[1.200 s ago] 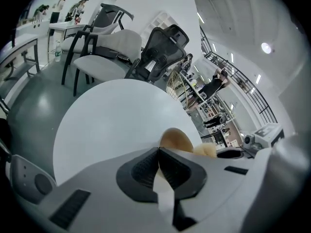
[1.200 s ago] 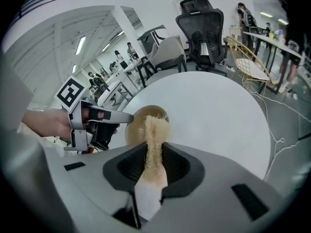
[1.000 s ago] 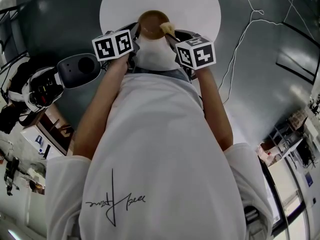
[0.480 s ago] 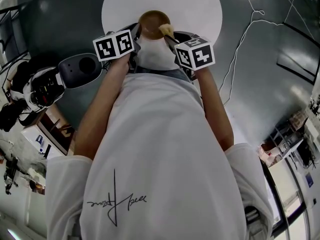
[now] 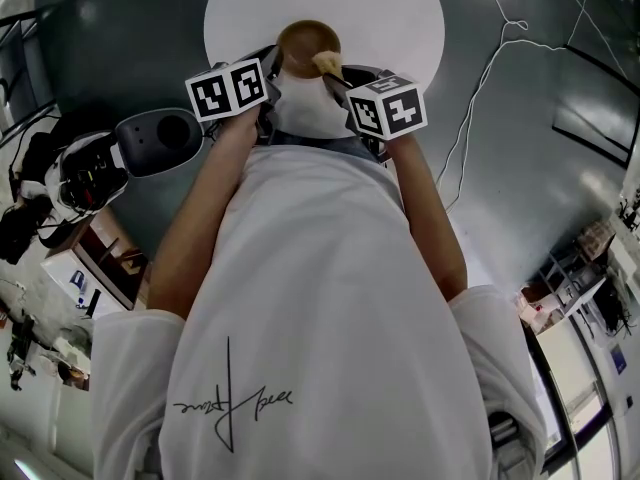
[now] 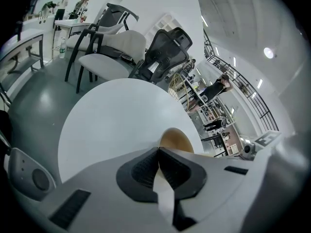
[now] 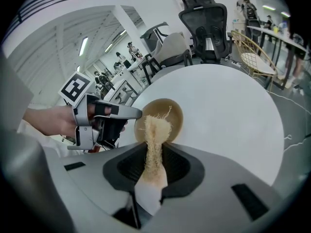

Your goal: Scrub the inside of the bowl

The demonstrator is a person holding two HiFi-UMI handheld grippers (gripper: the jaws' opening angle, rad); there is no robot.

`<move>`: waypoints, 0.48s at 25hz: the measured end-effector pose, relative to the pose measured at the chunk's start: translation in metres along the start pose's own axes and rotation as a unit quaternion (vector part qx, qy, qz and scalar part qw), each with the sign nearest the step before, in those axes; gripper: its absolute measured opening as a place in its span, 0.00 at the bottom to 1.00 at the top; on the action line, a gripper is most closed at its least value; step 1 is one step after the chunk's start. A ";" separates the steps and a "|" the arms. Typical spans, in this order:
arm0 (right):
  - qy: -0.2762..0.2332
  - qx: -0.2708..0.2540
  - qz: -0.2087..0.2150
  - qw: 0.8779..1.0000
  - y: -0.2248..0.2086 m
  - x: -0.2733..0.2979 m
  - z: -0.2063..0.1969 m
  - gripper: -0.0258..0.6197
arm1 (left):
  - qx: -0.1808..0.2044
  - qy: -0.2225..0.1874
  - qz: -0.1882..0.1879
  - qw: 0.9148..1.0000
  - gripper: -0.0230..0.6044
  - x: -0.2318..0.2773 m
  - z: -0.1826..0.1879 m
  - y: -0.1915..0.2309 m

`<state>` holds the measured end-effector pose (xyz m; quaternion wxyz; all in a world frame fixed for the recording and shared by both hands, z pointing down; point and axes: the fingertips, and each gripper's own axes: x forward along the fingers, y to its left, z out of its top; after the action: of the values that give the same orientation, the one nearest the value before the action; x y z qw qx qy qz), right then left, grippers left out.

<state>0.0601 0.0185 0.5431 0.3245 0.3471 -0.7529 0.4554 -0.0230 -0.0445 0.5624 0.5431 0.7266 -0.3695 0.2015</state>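
Observation:
A brown wooden bowl point(image 5: 305, 43) stands on the near part of the round white table point(image 5: 380, 8). My left gripper point(image 5: 275, 65) is at the bowl's left rim, its jaws closed on the thin edge; in the left gripper view the bowl point(image 6: 177, 141) shows just past the meeting pads point(image 6: 146, 166). My right gripper point(image 5: 337, 75) is shut on a pale fibrous loofah scrubber point(image 5: 326, 63). In the right gripper view the scrubber point(image 7: 154, 140) sticks out between the jaws and its frayed tip reaches over the bowl point(image 7: 171, 111), with the left gripper point(image 7: 133, 113) touching the rim.
A grey round bin point(image 5: 158, 140) stands on the floor to the left, with dark gear point(image 5: 85, 173) beyond it. A white cable point(image 5: 490, 58) runs over the floor at the right. Office chairs point(image 6: 165, 52) stand behind the table point(image 6: 112, 120).
The right gripper and the scrubber have shifted slightly left and nearer over the bowl. The left gripper and the bowl have stayed put.

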 end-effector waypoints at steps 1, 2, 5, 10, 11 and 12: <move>0.000 -0.001 0.000 1.000 0.002 0.000 -0.001 0.20 | 0.000 0.000 0.000 1.000 0.05 -0.001 -0.001 0.000; 0.001 -0.002 0.001 1.000 0.005 0.000 -0.003 0.20 | -0.001 -0.001 0.000 1.000 0.05 -0.003 -0.003 0.001; 0.003 -0.006 0.004 1.000 0.014 0.003 -0.006 0.20 | -0.002 -0.002 -0.001 1.000 0.05 -0.008 -0.007 0.002; 0.007 -0.009 0.010 1.000 0.023 0.007 -0.009 0.20 | -0.006 -0.004 -0.004 1.000 0.05 -0.012 -0.010 0.005; 0.008 -0.010 0.011 1.000 0.025 0.008 -0.009 0.20 | -0.006 -0.005 -0.004 1.000 0.05 -0.013 -0.010 0.005; 0.008 -0.010 0.012 1.000 0.027 0.008 -0.009 0.20 | -0.005 -0.005 -0.005 1.000 0.06 -0.014 -0.010 0.005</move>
<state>0.0357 0.0339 0.5403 0.3289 0.3309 -0.7589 0.4544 -0.0348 -0.0308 0.5594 0.5463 0.7263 -0.3696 0.1934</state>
